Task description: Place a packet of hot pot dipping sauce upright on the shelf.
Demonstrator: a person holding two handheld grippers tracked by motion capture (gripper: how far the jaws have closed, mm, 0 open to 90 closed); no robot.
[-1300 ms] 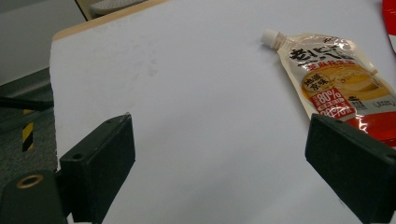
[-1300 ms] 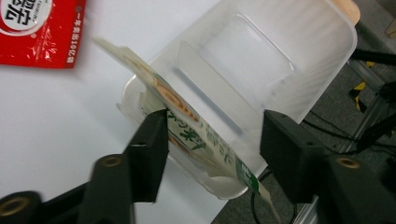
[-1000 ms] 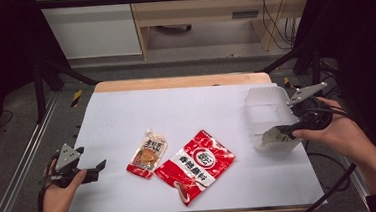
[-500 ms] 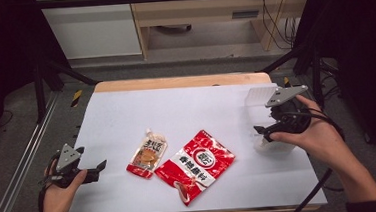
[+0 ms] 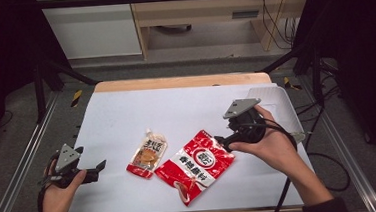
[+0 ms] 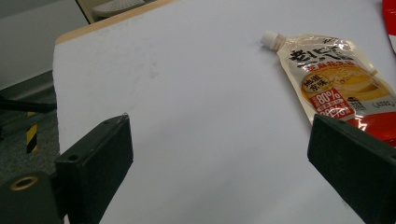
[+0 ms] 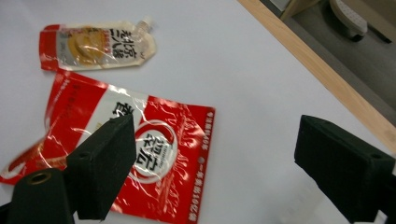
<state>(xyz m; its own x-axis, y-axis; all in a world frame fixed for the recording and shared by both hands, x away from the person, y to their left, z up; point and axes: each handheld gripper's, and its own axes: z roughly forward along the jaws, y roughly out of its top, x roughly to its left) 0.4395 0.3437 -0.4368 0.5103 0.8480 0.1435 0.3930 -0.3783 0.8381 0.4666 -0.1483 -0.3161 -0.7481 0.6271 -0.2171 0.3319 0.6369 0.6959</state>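
A red snack bag (image 5: 197,164) lies flat near the front middle of the white table (image 5: 186,106). A small spouted pouch (image 5: 148,154) lies just left of it. My right gripper (image 5: 222,142) hovers at the bag's right corner. Its jaws have just been opening and now stand wide open with nothing between them. In the right gripper view the red bag (image 7: 180,154) lies below that gripper (image 7: 215,130), with the pouch (image 7: 98,44) beyond. My left gripper (image 5: 100,167) rests open at the table's front left. In the left gripper view that gripper (image 6: 219,130) has the pouch (image 6: 336,79) ahead of it, off toward its right jaw.
A clear plastic container (image 5: 282,110) sits at the table's right edge, behind my right hand. A wooden strip (image 5: 182,81) marks the far edge. Metal frame rails (image 5: 20,168) run along both sides, and cables hang off the right.
My right hand has moved left, away from the clear container and over to the red bag's right corner. The left hand and both packets have stayed put.
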